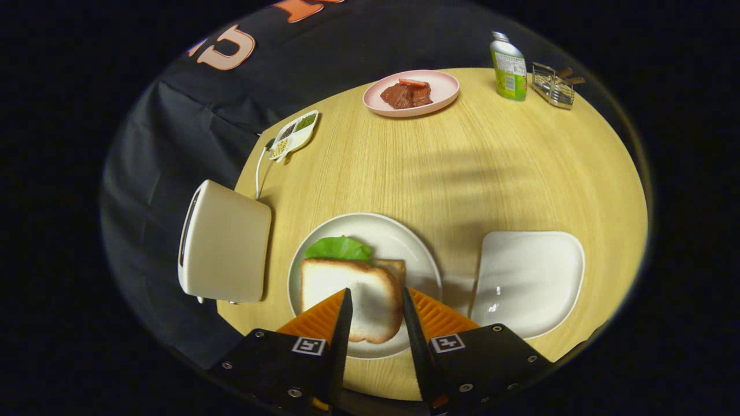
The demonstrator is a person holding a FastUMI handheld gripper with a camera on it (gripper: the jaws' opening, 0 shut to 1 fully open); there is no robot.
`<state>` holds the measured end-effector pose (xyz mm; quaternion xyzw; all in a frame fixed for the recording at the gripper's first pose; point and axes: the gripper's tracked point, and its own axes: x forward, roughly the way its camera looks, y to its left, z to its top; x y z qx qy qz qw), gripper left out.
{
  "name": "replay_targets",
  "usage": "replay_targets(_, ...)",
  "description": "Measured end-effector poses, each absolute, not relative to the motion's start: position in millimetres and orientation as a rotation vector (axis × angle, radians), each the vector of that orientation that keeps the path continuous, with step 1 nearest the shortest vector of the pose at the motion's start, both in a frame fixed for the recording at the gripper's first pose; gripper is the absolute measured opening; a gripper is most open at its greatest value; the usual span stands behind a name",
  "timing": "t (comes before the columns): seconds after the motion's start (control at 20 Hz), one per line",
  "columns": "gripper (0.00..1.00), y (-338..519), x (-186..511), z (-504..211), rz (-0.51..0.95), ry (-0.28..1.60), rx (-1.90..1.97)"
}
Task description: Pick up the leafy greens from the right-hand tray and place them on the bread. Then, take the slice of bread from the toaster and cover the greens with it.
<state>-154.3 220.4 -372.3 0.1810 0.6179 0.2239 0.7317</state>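
A toasted bread slice point(347, 294) lies on top of the leafy greens point(338, 248) on a round white plate point(404, 242). A green edge sticks out beyond the slice, and the corner of a lower bread slice point(396, 267) peeks out beside it. My gripper point(376, 294) hovers above the near end of the top slice, fingers apart and holding nothing. The cream toaster point(225, 248) stands to the left of the plate. The white right-hand tray point(529, 280) sits to the right of the plate with nothing in it.
Far across the round wooden table point(462, 162) are a pink plate point(442, 86) with meat point(404, 94), a green bottle point(509, 68), a metal rack point(553, 85) and a small divided dish point(295, 134). The toaster's cord point(258, 167) runs toward that dish.
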Motion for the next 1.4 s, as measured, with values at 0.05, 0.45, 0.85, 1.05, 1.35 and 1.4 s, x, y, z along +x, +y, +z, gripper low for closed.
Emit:
replay_targets(0.05, 0.55, 217.5, -145.9, -365.5, 0.487, 1.324, 0.408)
replay_targets(0.45, 0.66, 165.1, -41.0, -255.4, 0.368, 0.804, 0.32)
replay_targets(0.85, 0.73, 104.4, 19.5, -89.5, 0.233, 0.353, 0.144)
replay_targets(1.05, 0.82, 96.2, 22.4, -5.7, 0.212, 0.165, 0.098)
replay_targets(1.35, 0.96, 87.0, 22.2, 75.3, 0.171, -0.026, 0.063)
replay_targets(1.4, 0.97, 85.5, 23.8, 79.9, 0.159, -0.042, 0.066)
